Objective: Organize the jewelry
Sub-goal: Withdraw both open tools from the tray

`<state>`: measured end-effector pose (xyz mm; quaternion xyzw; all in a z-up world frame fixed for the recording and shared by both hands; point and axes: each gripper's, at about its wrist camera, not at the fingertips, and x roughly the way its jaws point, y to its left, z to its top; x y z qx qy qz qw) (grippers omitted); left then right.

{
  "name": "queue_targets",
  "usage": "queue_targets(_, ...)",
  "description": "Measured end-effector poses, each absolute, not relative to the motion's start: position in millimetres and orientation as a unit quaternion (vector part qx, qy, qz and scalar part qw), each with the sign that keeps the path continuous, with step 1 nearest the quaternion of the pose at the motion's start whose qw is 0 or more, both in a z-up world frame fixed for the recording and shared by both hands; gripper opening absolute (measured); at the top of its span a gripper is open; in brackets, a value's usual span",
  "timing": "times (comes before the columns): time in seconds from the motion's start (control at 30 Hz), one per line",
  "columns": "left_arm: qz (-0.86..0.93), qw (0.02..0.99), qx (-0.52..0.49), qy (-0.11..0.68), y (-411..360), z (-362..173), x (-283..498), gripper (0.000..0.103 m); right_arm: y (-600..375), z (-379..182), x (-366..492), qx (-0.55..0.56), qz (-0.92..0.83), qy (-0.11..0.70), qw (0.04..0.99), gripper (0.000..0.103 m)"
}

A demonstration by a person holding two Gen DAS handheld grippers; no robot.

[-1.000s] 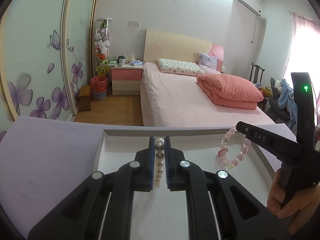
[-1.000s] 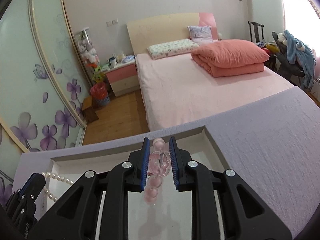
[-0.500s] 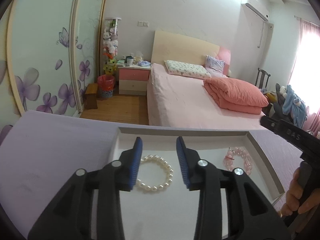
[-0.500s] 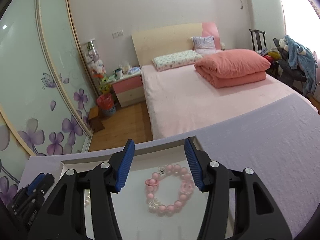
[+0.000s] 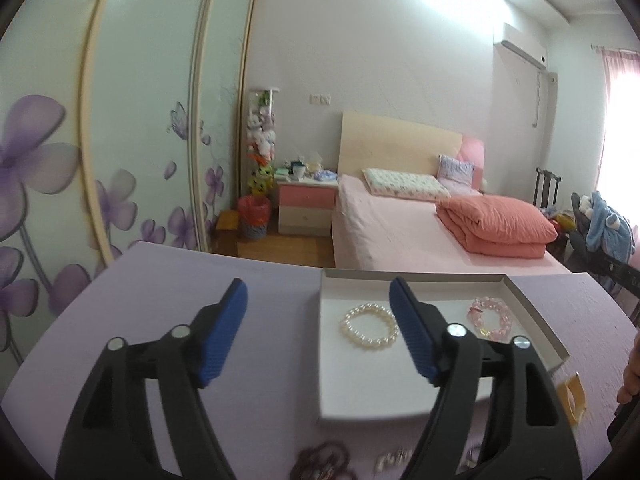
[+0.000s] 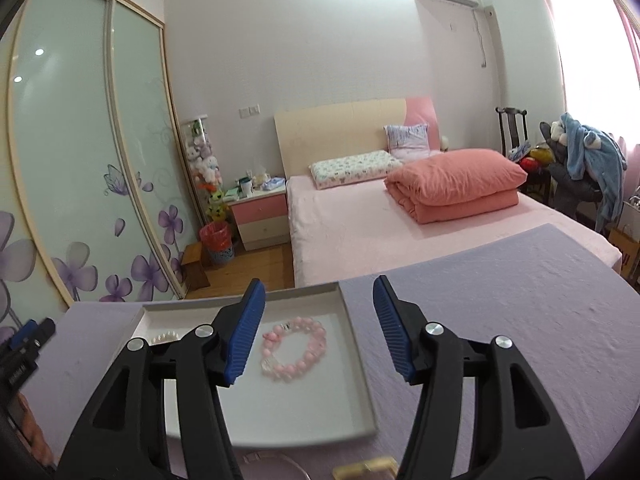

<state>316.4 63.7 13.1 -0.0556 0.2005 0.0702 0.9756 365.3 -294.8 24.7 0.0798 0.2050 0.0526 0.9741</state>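
Done so far: you have two bracelets lying flat in the white tray (image 5: 536, 328), the pearl bracelet (image 5: 369, 330) on its left half and the pink bead bracelet (image 6: 294, 348) on its right half, well apart from each other.
Left to do: loose pieces are on the purple surface (image 5: 240, 320) at the near edge of both views. A dark flower-shaped piece (image 5: 324, 460) and small silvery bits (image 5: 394, 458) lie near the tray's near rim, a yellow square piece (image 5: 572, 400) sits off its near right corner, and a thin ring-like piece (image 6: 280, 462) shows in the right wrist view. You are early on, by my reading; how many pieces remain below the frame cannot be told.
Left gripper (image 5: 318, 320): your fingers are released and opening, with nothing between them. The gap frames bare surface and the tray's left rim.
Pearl bracelet to left fingers: it lies in the tray just left of the right finger (image 5: 412, 332), beyond its tip, untouched.
Right gripper (image 6: 318, 326): your fingers are released and opening, holding nothing.
Pink bead bracelet to right fingers: it lies in the tray just right of the left finger (image 6: 244, 332), beneath the gap and clear of both pads.
Next pick: the loose pieces sit nearer to you than either fingertip, so you would probably need to draw back and dip.
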Motion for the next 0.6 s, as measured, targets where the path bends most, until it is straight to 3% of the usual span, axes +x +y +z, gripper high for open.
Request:
queue_targets(0.4,0.063,0.979,-0.037,0.192,60.1,-3.6,222.0,0.088,-311.4,-21.2,307.5,0.049,0.063,0.265,0.961,0.068)
queue_targets(0.6,0.061,0.974,-0.042,0.216,57.5,-17.8,206.2,0.089,-307.9,-49.0,307.7,0.038,0.059,0.333,0.94,0.071)
